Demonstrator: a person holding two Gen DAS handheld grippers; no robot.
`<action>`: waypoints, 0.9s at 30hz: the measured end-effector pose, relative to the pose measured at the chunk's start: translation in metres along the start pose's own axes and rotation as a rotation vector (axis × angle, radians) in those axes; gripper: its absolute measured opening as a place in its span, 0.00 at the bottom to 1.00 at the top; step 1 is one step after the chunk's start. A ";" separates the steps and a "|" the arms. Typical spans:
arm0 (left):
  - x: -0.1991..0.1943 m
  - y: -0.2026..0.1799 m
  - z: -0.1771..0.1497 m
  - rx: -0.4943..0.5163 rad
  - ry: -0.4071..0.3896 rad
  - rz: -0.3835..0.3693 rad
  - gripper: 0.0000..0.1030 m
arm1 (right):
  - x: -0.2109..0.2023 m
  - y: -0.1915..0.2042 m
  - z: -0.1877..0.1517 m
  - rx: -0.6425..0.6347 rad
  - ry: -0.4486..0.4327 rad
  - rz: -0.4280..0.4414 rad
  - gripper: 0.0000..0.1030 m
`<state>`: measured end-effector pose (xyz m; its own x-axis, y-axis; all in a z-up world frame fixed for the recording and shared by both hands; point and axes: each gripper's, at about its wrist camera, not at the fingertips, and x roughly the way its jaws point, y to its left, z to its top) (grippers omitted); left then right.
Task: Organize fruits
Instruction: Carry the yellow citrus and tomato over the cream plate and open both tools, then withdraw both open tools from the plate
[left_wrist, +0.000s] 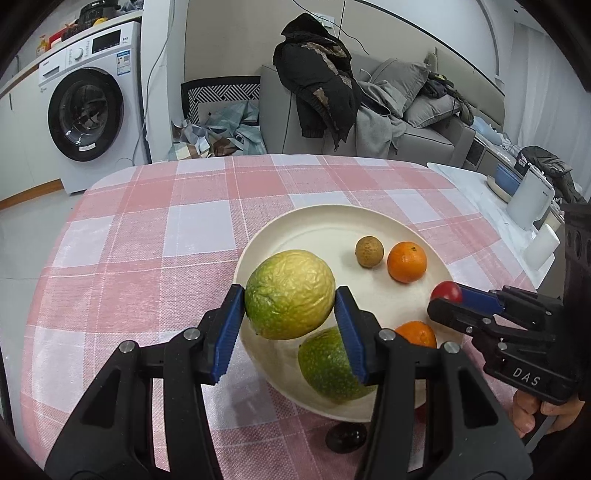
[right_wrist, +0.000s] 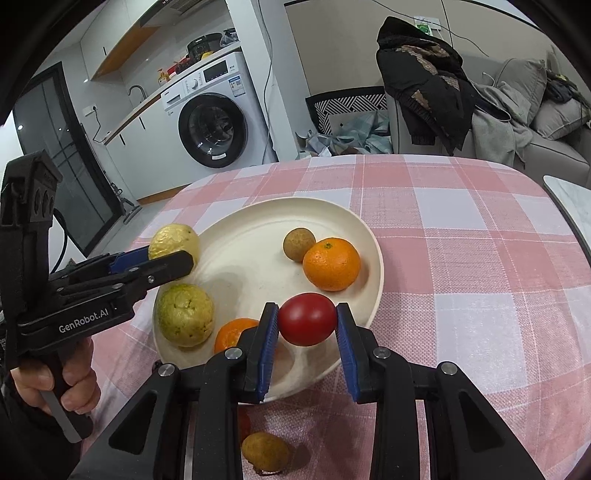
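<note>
The left gripper (left_wrist: 290, 295) pinches a wrinkled yellow-green fruit (left_wrist: 290, 293) between its blue pads, holding it in the air over the near-left rim of the cream plate (left_wrist: 314, 225). The right gripper (right_wrist: 307, 320) is closed on a small red tomato (right_wrist: 307, 324), above the plate's near edge.

The risks, as I judge them, start at the pads. The big fruit is round and bulges well past the narrow pads, so it could roll out of the grip, or bruise if squeezed harder. The tomato is smooth and soft; too much pressure could split it, too little lets it slip. Let go from this height, either one could knock the green fruit (right_wrist: 184, 315) or the half-hidden mandarin (right_wrist: 232, 332) directly beneath, or bounce off the rim onto the pink checked tablecloth (right_wrist: 461, 258). The two grippers also work close together over one plate and could bump.

Further back on the plate sit a whole mandarin (right_wrist: 331, 264) touching a brown longan (right_wrist: 299, 239). Another longan (right_wrist: 264, 452) lies off the plate on the cloth, near the right gripper's base.

Readable writing: "GenRobot.AI" on the left gripper's side, "DAS" on the right gripper's. The washing machine (left_wrist: 92, 107) carries labels too small to read.
</note>
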<state>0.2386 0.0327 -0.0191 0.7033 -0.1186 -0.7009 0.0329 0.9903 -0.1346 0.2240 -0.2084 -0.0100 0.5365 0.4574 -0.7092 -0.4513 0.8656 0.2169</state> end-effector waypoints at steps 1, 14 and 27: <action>0.003 -0.001 0.000 0.003 0.001 0.001 0.46 | 0.001 0.000 0.000 0.001 -0.001 0.001 0.31; 0.020 -0.010 0.002 0.035 0.006 0.029 0.46 | 0.005 0.002 0.002 -0.017 0.000 -0.005 0.34; -0.037 -0.012 -0.010 0.026 -0.045 0.045 0.81 | -0.043 0.002 -0.014 -0.028 -0.089 -0.052 0.98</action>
<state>0.2051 0.0247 0.0016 0.7355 -0.0716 -0.6738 0.0190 0.9962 -0.0851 0.1902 -0.2292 0.0112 0.6206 0.4294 -0.6561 -0.4405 0.8831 0.1614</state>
